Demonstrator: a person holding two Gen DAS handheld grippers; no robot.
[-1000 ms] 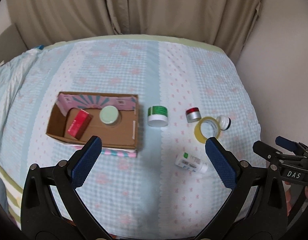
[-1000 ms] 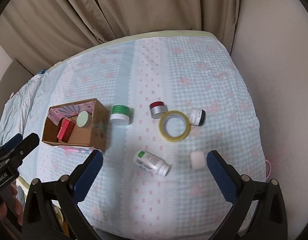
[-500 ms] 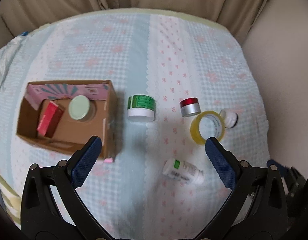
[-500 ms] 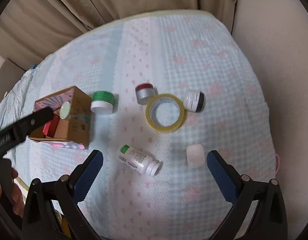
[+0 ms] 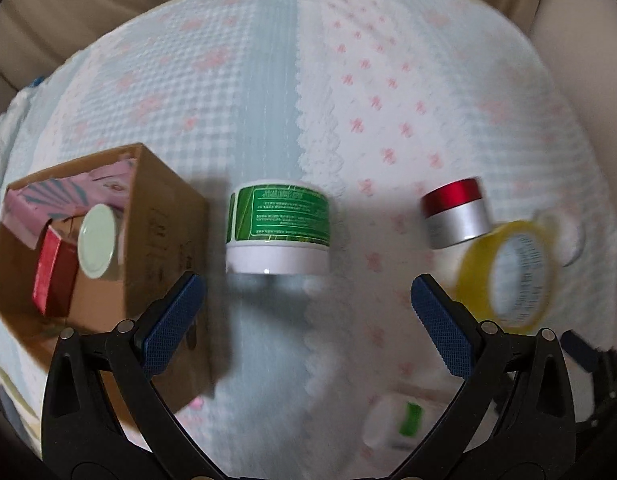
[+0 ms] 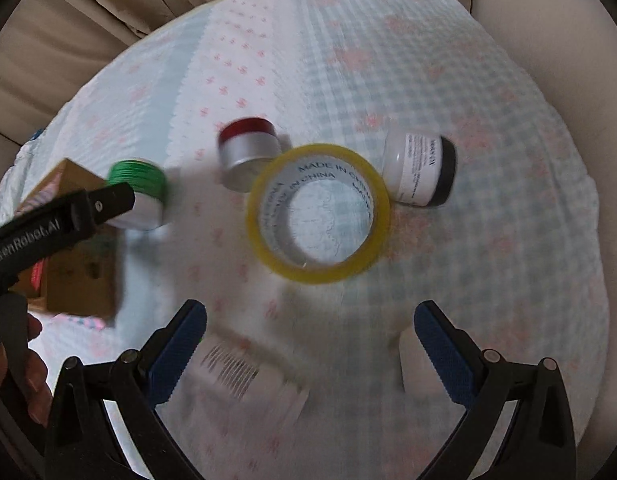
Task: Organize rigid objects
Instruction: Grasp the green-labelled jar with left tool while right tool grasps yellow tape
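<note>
Now, step in hand: both grippers are hanging low over the bedspread (image 5: 268,80), each one lined up on its own object; nothing is being carried, so I judge this as the approach before two picks.
Left gripper (image 5: 308,312): its jaws are standing wide apart with nothing between them, and it is pointing at the green-labelled jar (image 5: 277,227), which is standing upright just beside the cardboard box (image 5: 164,216).
Right gripper (image 6: 310,334): its jaws are also spread and empty, and it is facing the yellow tape roll (image 6: 317,213), which is lying flat on the cloth.
Cardboard box: it is already holding a red carton (image 5: 52,276) and a pale round lid (image 5: 97,241), so it looks like the collecting place.
Objects waiting outside: a red-capped silver jar (image 6: 248,150) is standing just beside the tape, a white jar with black cap (image 6: 420,170) is lying on its side near the tape, and a white bottle (image 6: 244,372) is lying close under the right gripper; this last one is blurred, so I am perhaps misreading its shape.
Next move: the left jaws are needing to come down around the jar's sides and press together; the short carry to the box should be easy.
Tape: one finger probably needs to enter the hole of the ring.
</note>
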